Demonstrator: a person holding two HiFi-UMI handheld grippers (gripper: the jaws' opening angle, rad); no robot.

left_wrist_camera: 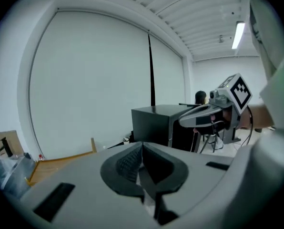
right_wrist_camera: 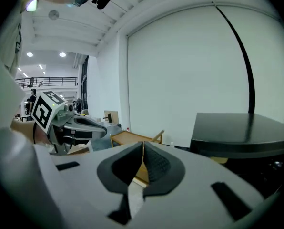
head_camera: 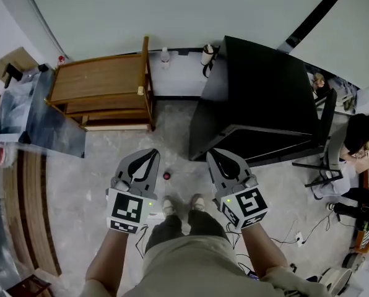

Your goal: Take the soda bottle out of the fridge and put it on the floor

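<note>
The black fridge [head_camera: 259, 104] stands on the floor ahead and to the right, with its door closed. No soda bottle shows outside it. My left gripper [head_camera: 152, 154] and right gripper [head_camera: 213, 153] hover side by side at waist height, pointing forward, well short of the fridge. Both have their jaws pressed together with nothing between them. In the left gripper view the left gripper [left_wrist_camera: 142, 145] aims at the fridge [left_wrist_camera: 154, 123]. In the right gripper view the right gripper [right_wrist_camera: 143, 145] points toward the white wall, with the fridge [right_wrist_camera: 242, 132] at the right.
A low wooden table [head_camera: 101, 88] stands ahead on the left. Two small bottles [head_camera: 165, 55] stand against the wall behind it. A tiny red object [head_camera: 166, 176] lies on the floor before my feet. An office chair [head_camera: 327, 141] and cables sit at the right.
</note>
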